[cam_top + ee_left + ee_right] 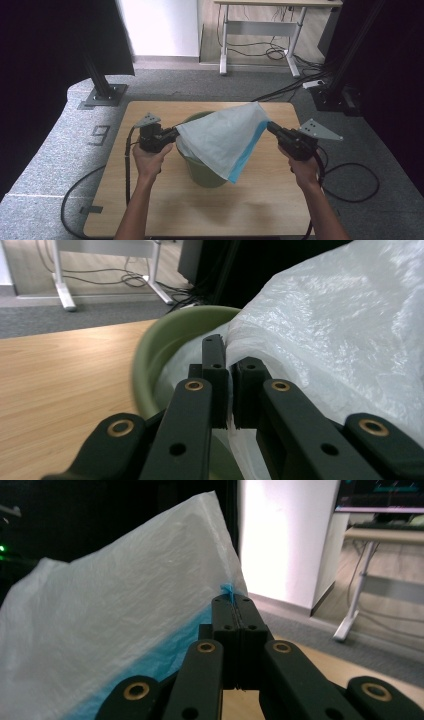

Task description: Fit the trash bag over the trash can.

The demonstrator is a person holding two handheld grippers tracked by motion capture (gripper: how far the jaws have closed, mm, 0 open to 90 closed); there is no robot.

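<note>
The left gripper [229, 390] has its jaws pinched tight on one edge of the plastic bag [225, 137], low down by the bin's rim. The right gripper [234, 611] has its jaws squeezed on the other top corner of the bag, where a bit of blue sticks out, and holds that corner up higher.

The bag hangs stretched between the two grippers, right over the green bin [202, 172] in the middle of the bench [150, 200]. It is thin, white and crinkly, with a blue strip along one edge. It looks flat, not opened up.

I think this job is lining the bin. Both corners are caught, so that part is done. The bag's mouth is not yet opened, and it is not yet pulled around the rim.
</note>
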